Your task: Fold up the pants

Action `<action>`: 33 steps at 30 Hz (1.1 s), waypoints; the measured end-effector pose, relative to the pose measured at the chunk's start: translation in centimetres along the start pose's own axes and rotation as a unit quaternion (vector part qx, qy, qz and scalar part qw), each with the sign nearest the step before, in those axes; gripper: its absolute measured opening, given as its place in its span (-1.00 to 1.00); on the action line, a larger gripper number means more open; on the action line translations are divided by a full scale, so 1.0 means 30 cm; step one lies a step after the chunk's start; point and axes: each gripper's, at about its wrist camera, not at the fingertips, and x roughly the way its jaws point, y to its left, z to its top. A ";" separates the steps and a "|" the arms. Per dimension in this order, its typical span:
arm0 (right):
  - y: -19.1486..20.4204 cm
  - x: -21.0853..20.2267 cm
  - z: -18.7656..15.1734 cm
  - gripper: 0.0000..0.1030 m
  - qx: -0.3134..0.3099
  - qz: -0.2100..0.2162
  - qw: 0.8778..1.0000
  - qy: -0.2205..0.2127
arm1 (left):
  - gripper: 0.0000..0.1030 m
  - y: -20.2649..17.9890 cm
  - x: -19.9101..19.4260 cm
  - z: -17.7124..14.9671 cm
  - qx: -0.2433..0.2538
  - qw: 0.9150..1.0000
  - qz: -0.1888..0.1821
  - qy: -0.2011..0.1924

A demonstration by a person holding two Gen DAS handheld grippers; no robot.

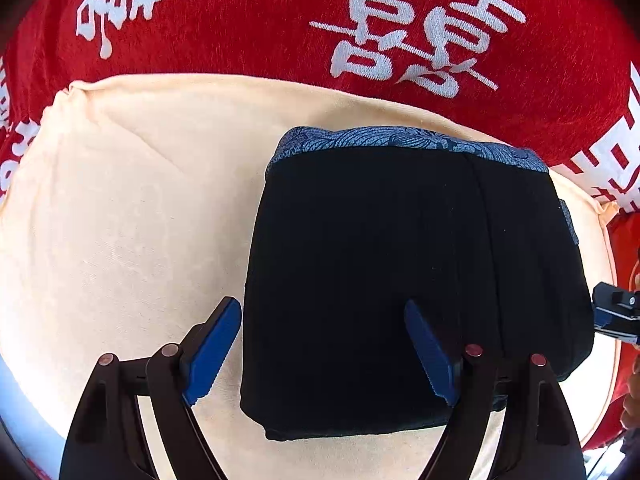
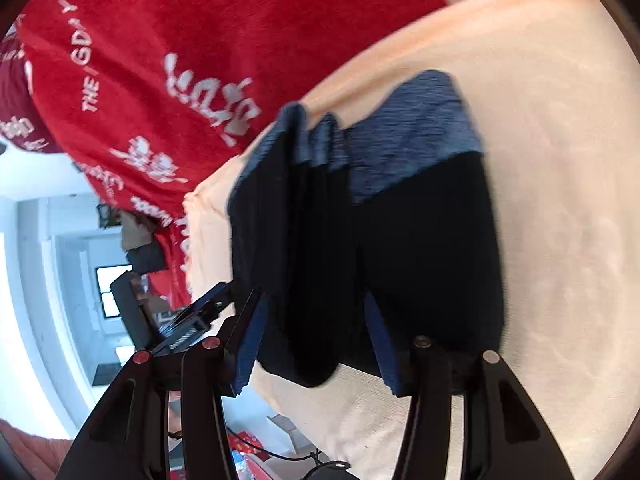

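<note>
The black pants [image 1: 400,272] lie folded into a thick rectangle on a cream cloth [image 1: 132,208], with the blue patterned waistband [image 1: 400,140] along the far edge. My left gripper [image 1: 322,305] points down over the pants' near left corner and is open wide. One blue pad [image 1: 212,352] is over the cream cloth and the other is over the black fabric. My right gripper [image 2: 316,298] is open at the pants' [image 2: 420,248] right edge, with a bundle of black folds between its fingers. Its tip [image 1: 616,312] shows at the right rim of the left wrist view.
A red blanket with white characters [image 1: 248,28] lies under the cream cloth and beyond it. In the right wrist view the bed edge drops to a bright room with a dark stand [image 2: 132,312] and clutter on the floor [image 2: 248,444].
</note>
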 end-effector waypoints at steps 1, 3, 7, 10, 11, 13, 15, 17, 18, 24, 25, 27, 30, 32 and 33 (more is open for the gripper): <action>-0.023 0.000 -0.004 0.07 0.015 0.012 1.000 0.004 | 0.65 0.002 0.002 -0.001 -0.003 1.000 -0.004 0.003; -0.040 0.018 0.002 0.14 0.034 0.040 0.999 0.013 | 0.65 0.011 0.014 0.000 -0.007 1.000 -0.011 0.006; -0.017 0.068 0.021 0.56 0.029 0.087 0.996 0.021 | 0.65 0.000 0.013 0.004 0.002 1.000 -0.009 0.003; -0.013 0.057 0.014 0.56 0.019 0.085 0.996 0.023 | 0.65 0.008 0.003 -0.016 0.005 1.000 -0.007 0.003; -0.007 0.056 0.009 0.56 0.017 0.076 0.997 0.020 | 0.65 0.015 0.003 -0.022 0.002 1.000 -0.010 0.006; -0.020 0.041 -0.011 0.56 0.012 0.070 0.997 0.020 | 0.65 0.021 0.006 -0.030 -0.003 1.000 -0.013 0.008; -0.023 0.033 -0.013 0.56 0.005 0.069 0.997 0.021 | 0.65 0.021 -0.003 -0.015 -0.004 1.000 -0.010 0.006; -0.001 0.051 0.001 0.56 -0.008 0.065 0.997 0.027 | 0.65 0.014 -0.011 -0.024 -0.001 1.000 -0.005 0.001; 0.016 0.070 0.010 0.56 -0.015 0.068 0.997 0.029 | 0.65 -0.002 0.014 0.003 -0.001 1.000 -0.002 0.000; 0.093 0.138 0.020 -0.77 -0.026 0.032 0.999 0.021 | 0.65 -0.040 0.011 0.009 0.011 1.000 0.007 0.003; 0.110 0.116 0.011 -0.77 -0.030 0.040 0.999 0.012 | 0.60 -0.054 0.000 0.011 0.018 1.000 0.008 0.000; 0.148 0.080 -0.002 -0.77 -0.041 0.062 0.997 0.007 | 0.52 -0.101 -0.038 0.018 0.038 0.999 -0.003 -0.005; 0.225 0.040 -0.012 -0.76 -0.075 0.081 0.994 0.012 | 0.53 -0.182 -0.100 0.013 0.074 0.997 -0.018 -0.018; 0.259 0.016 -0.021 -0.75 -0.087 0.089 0.992 0.014 | 0.52 -0.255 -0.142 0.011 0.098 0.995 -0.018 -0.029; 0.268 -0.002 -0.026 -0.75 -0.090 0.093 0.991 0.013 | 0.47 -0.282 -0.155 0.012 0.106 0.994 -0.015 -0.032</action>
